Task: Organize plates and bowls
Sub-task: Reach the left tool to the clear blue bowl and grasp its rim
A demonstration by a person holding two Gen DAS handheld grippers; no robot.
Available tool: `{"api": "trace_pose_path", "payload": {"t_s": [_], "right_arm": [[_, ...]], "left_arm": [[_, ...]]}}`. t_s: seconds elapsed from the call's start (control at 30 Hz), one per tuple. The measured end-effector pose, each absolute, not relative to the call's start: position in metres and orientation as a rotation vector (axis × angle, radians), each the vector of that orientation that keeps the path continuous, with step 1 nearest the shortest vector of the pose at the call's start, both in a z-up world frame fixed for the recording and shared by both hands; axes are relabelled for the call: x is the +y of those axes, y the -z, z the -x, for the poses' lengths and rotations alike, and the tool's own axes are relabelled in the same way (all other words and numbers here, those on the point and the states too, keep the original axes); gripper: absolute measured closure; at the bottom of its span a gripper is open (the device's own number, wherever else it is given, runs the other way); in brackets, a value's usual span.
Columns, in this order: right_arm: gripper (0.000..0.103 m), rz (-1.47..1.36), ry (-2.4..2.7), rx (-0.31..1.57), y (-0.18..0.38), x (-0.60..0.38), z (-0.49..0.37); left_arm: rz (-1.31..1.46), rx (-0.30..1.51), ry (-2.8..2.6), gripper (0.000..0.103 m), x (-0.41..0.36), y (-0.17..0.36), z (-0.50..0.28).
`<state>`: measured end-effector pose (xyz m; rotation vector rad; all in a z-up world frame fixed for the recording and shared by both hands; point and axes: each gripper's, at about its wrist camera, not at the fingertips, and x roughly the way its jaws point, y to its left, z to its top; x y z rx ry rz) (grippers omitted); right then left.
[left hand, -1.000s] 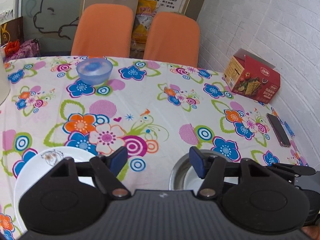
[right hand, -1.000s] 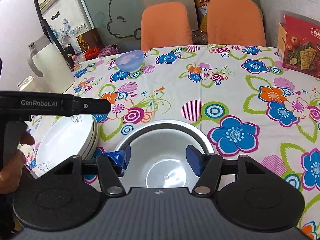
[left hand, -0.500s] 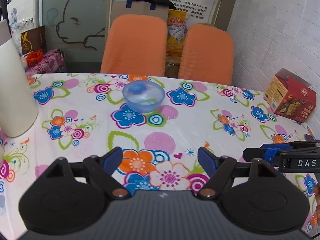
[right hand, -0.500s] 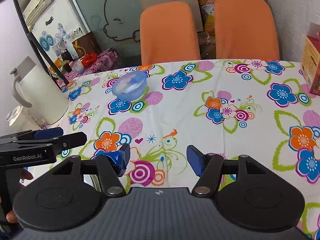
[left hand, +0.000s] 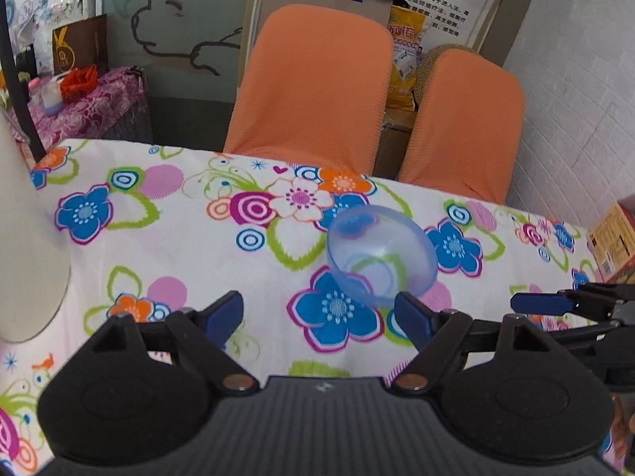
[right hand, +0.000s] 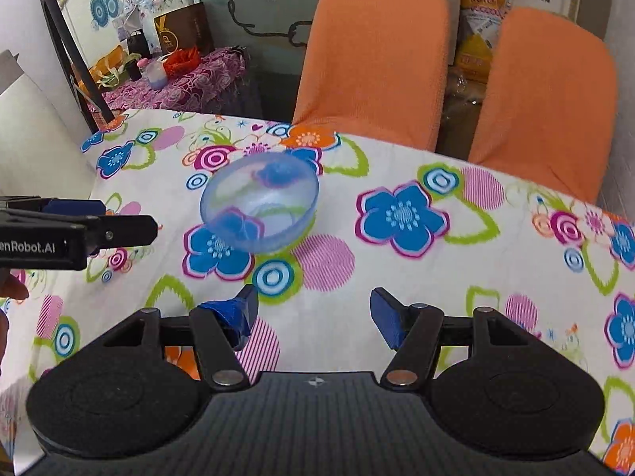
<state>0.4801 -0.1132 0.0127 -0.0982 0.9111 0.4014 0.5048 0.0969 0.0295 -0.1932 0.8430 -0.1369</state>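
A clear blue plastic bowl (left hand: 381,256) stands upright on the flowered tablecloth (left hand: 178,234) near the table's far edge. My left gripper (left hand: 317,315) is open, and its right fingertip sits just in front of the bowl's near right rim without touching it that I can tell. In the right wrist view the same bowl (right hand: 260,202) lies ahead and to the left of my open right gripper (right hand: 313,313), with a gap of cloth between. Each gripper shows in the other's view: the right one (left hand: 571,303) at the right edge, the left one (right hand: 75,230) at the left edge.
Two orange chairs (left hand: 317,83) (right hand: 543,99) stand behind the table's far edge. A white jug (left hand: 27,238) rises at the left. A red cracker box (left hand: 613,238) sits at the right. A side table with purple cloth (right hand: 182,83) holds small items.
Both grippers moved forward across the table towards its far edge. The white plate and metal bowl dropped out of view, and the blue bowl now looms close before both grippers.
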Motion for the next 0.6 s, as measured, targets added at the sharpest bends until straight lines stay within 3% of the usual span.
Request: {"api": "trace_pose_path", "payload": {"t_s": [0.3, 0.6], "right_arm": [[0.054, 0.217, -0.387, 0.899, 0.02, -0.075, -0.553], [0.051, 0.219, -0.414, 0.869, 0.036, -0.072, -0.562]], "left_arm": [[0.213, 0.954, 0.067, 0.023, 0.083, 0.019, -0.586], [0.144, 0.95, 0.041, 0.023, 0.081, 0.032, -0.597]]}}
